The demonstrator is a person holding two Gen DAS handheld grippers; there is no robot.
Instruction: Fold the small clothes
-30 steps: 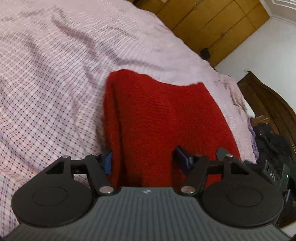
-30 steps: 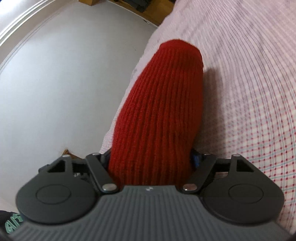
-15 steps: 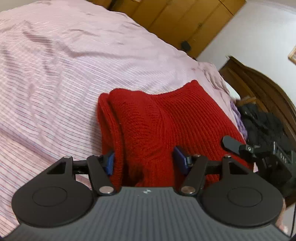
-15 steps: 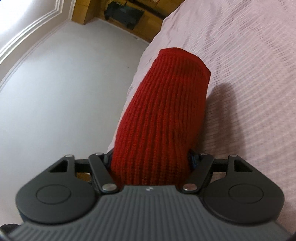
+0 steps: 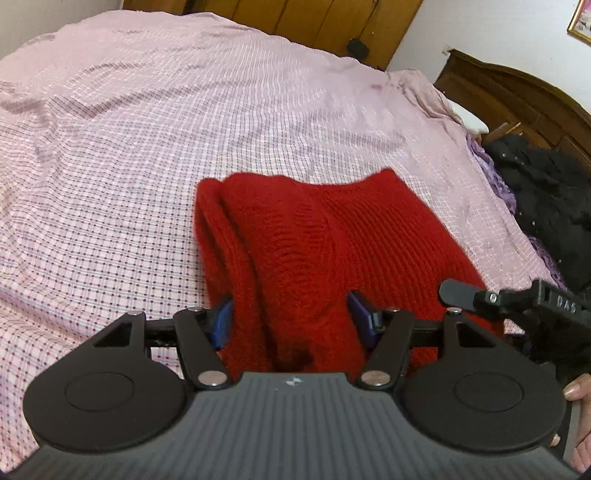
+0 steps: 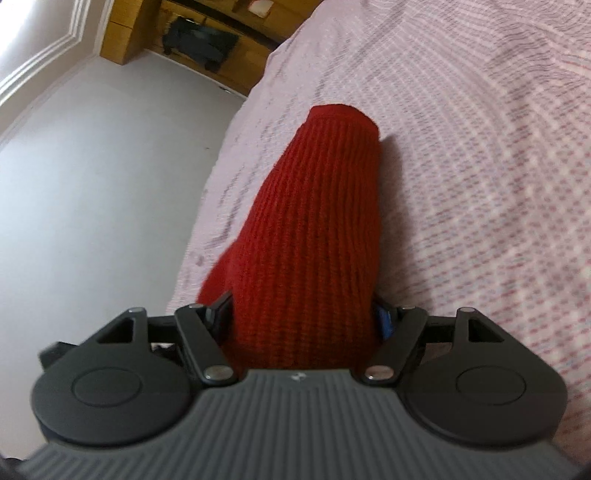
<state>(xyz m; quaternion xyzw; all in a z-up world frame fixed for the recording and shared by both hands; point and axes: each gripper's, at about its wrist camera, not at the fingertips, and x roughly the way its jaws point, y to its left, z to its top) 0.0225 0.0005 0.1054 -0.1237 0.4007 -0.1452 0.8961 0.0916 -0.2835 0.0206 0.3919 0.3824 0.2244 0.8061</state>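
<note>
A red knitted garment (image 5: 332,251) lies folded on the pink checked bedspread (image 5: 147,122). My left gripper (image 5: 291,317) is shut on its near left edge, bunched knit filling the space between the blue pads (image 5: 221,321). My right gripper (image 6: 303,317) is shut on the garment's other near edge (image 6: 314,229), which runs away from me as a thick red fold. The right gripper also shows at the right edge of the left wrist view (image 5: 509,299). The fingertips are hidden in the knit.
A dark wooden headboard (image 5: 517,96) and a pile of black clothes (image 5: 546,199) are at the right. Wooden wardrobe doors (image 5: 314,18) stand behind the bed. In the right wrist view the bed's edge (image 6: 221,177) drops off to the left beside a white wall.
Both grippers have swung with the garment; it has come down from hanging toward lying on the bedspread. The right gripper has come into the left wrist view. Both grips are unchanged.
</note>
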